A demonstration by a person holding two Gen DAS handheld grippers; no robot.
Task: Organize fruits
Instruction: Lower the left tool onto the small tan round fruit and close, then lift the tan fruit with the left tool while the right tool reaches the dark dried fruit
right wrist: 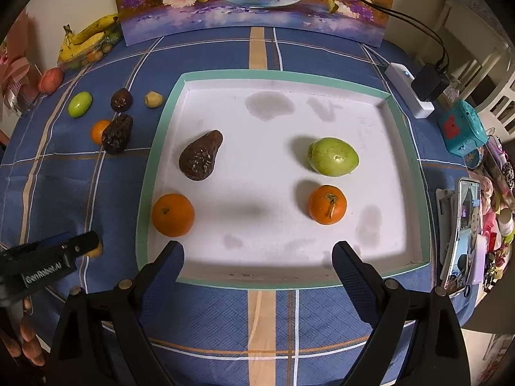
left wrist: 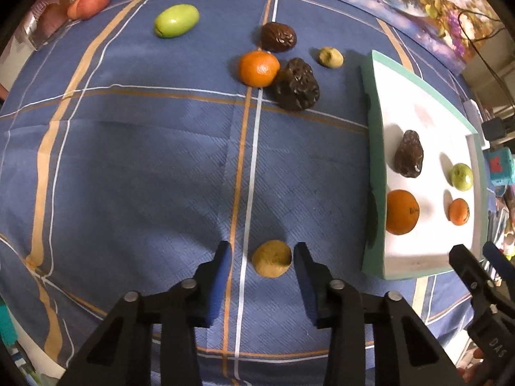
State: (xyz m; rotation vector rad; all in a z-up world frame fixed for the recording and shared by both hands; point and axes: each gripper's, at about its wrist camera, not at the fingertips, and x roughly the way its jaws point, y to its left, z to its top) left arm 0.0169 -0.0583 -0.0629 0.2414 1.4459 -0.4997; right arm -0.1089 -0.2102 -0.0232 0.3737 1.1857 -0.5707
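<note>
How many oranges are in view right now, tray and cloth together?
3, none hidden. Two sit in the tray: one in its near-left corner, one with a stem at near right. The third lies on the cloth beside the dark fruit.

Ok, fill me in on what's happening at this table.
A person is sorting fruit into a shallow white tray with a handheld gripper in each hand. The left gripper points down at a small tan fruit on the blue cloth, its jaws straddling the fruit without visibly pressing on it. The right gripper is over the tray's near edge, open and empty. The tray already holds two oranges, a green fruit and a dark brown one; several more fruits wait on the cloth.
</note>
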